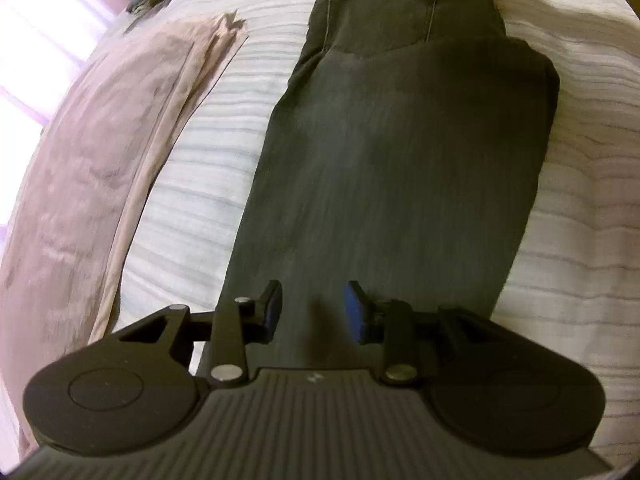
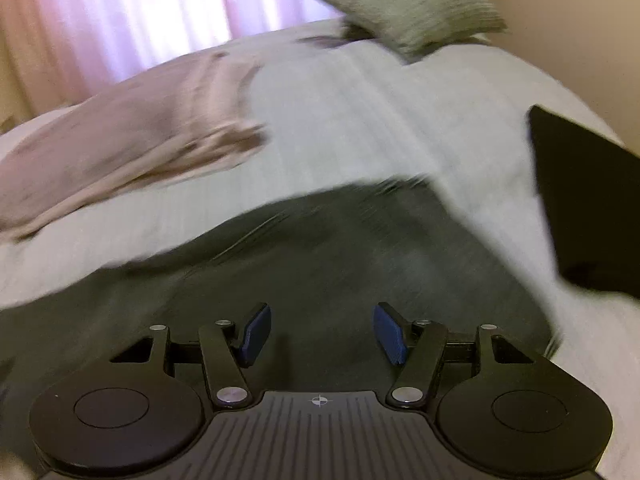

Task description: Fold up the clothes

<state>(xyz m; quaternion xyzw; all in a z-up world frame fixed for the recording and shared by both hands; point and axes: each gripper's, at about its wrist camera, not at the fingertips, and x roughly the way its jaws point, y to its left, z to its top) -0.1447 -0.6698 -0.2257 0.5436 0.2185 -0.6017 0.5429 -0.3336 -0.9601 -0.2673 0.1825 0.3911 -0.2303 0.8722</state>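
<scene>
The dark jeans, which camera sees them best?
The left wrist view: the dark jeans lie lengthwise on the bed, fairly sharp, pocket stitching visible. The right wrist view shows them blurred, partly hidden behind the gripper.

Striped bed cover (image 1: 224,184) is spread w/ dark jeans (image 1: 392,168); beige trousers (image 1: 100,168) left of jeans, pillow (image 2: 396,4) beyond.

Dark grey jeans (image 1: 400,184) lie flat on the striped bedspread (image 1: 216,184), folded lengthwise, legs stacked, back pocket showing at the far end. Beige trousers (image 1: 100,184) lie flat alongside to the left, apart from them, also folded lengthwise.
</scene>
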